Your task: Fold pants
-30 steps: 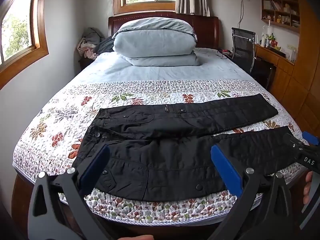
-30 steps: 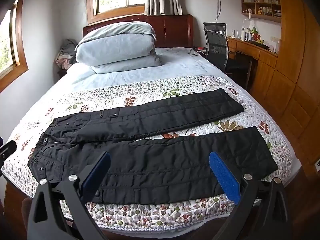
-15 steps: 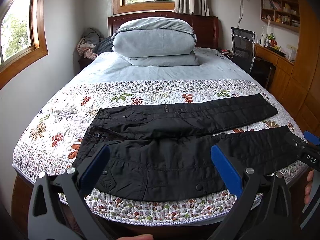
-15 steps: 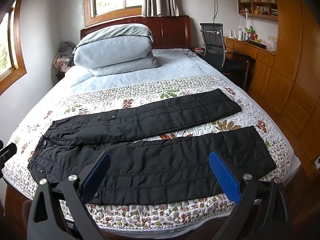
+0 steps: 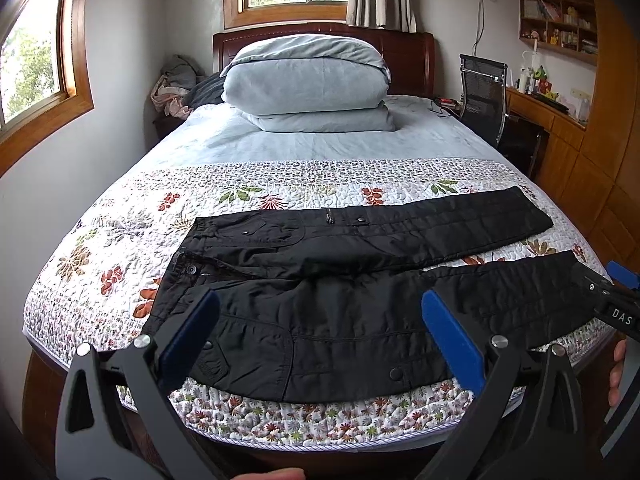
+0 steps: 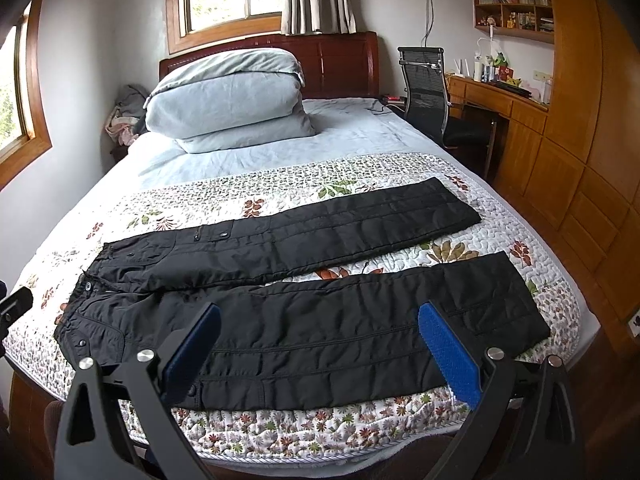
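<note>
Black quilted pants (image 5: pixel 340 276) (image 6: pixel 304 296) lie flat across the foot of the bed, waist to the left, both legs spread apart and running right. My left gripper (image 5: pixel 320 332) hovers open above the near hip and thigh, nothing between its blue pads. My right gripper (image 6: pixel 320 344) is open too, held over the near leg with nothing in it. In the left wrist view the right gripper's tip (image 5: pixel 616 300) shows at the right edge with a hand behind it. The left gripper's black tip (image 6: pixel 16 304) pokes in at the left edge of the right wrist view.
A floral quilt (image 5: pixel 120 240) covers the bed's foot, pale blue sheet beyond. A folded duvet (image 5: pixel 308 84) sits by the wooden headboard. A black chair (image 6: pixel 424 92) and wooden desk and cabinets (image 6: pixel 560 152) stand close on the right. A wall with windows runs on the left.
The right wrist view has shifted slightly, bringing the pants a little nearer and left. The left gripper has barely moved. Both stay open.
</note>
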Action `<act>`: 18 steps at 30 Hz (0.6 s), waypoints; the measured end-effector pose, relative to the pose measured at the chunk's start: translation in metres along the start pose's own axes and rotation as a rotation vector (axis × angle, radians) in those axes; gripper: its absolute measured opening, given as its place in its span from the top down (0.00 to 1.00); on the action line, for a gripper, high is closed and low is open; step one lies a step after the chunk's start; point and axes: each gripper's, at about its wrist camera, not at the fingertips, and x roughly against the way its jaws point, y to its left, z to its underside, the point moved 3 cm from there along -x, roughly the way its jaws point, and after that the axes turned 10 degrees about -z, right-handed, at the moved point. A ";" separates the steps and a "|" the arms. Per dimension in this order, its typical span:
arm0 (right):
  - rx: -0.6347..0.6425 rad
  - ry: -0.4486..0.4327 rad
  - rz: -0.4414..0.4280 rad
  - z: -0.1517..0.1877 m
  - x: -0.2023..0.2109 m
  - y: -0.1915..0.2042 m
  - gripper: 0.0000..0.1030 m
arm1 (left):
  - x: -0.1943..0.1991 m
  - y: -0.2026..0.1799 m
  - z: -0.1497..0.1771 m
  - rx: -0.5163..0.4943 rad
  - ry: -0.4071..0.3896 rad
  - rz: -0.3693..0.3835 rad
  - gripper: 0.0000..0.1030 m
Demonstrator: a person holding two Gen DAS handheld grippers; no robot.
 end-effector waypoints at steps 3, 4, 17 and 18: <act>0.003 0.000 0.000 0.000 0.001 0.001 0.03 | 0.000 -0.001 0.001 0.001 0.001 0.003 0.02; 0.005 0.000 0.000 0.000 0.001 0.002 0.03 | 0.001 -0.002 0.001 0.000 0.003 0.005 0.02; 0.013 -0.004 0.003 0.002 0.007 0.003 0.03 | 0.008 -0.003 0.004 0.001 0.005 0.016 0.02; 0.014 -0.005 0.003 0.002 0.008 0.003 0.03 | 0.008 -0.002 0.004 0.001 0.006 0.018 0.02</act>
